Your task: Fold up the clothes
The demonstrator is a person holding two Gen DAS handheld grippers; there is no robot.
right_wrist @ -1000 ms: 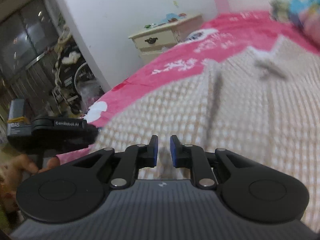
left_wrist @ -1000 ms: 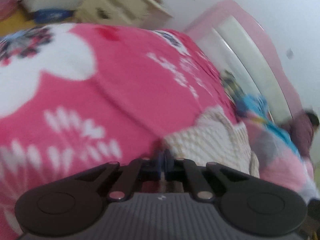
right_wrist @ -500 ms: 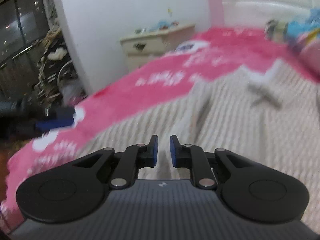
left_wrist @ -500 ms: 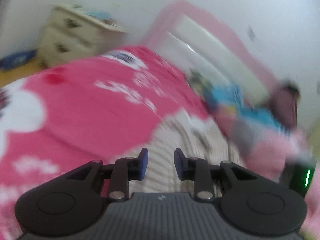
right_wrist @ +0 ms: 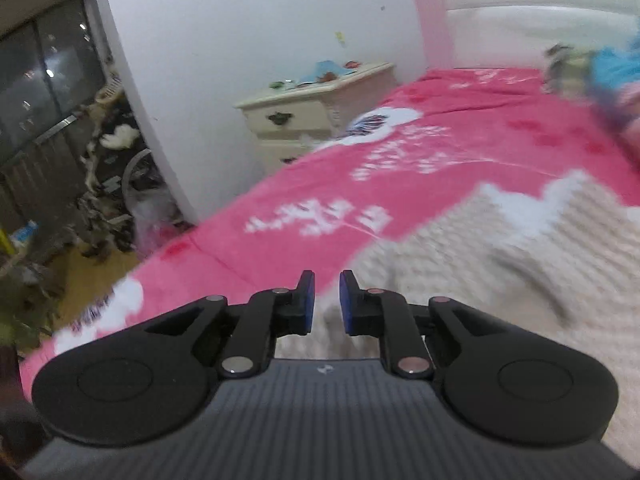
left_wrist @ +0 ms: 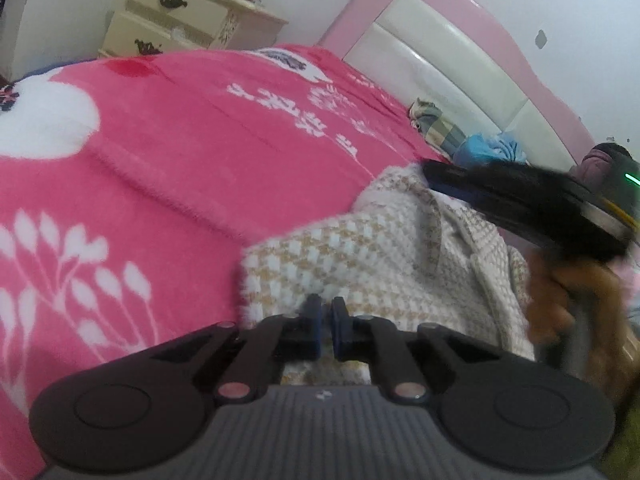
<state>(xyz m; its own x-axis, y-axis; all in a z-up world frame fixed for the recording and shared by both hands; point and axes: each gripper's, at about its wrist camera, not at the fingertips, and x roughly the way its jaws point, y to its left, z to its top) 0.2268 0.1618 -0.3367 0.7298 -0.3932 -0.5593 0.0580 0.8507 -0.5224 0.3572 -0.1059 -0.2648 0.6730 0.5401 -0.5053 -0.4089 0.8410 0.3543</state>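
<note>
A cream and tan checked knit garment lies on a pink floral blanket on the bed. My left gripper sits at the garment's near edge with its jaws nearly closed; fabric between them cannot be made out. My right gripper hovers over the garment's left edge, its jaws a small gap apart and empty. The right gripper's black body and the hand holding it show at the right of the left wrist view.
A cream nightstand stands left of the bed by the white wall. A pink and white headboard is behind. Loose clothes are piled near the headboard. Clutter and a dark window are on the far left.
My left gripper opened half a second ago, then closed again down at the garment's near edge. My right gripper's jaws opened slightly and it swung left across the garment.
</note>
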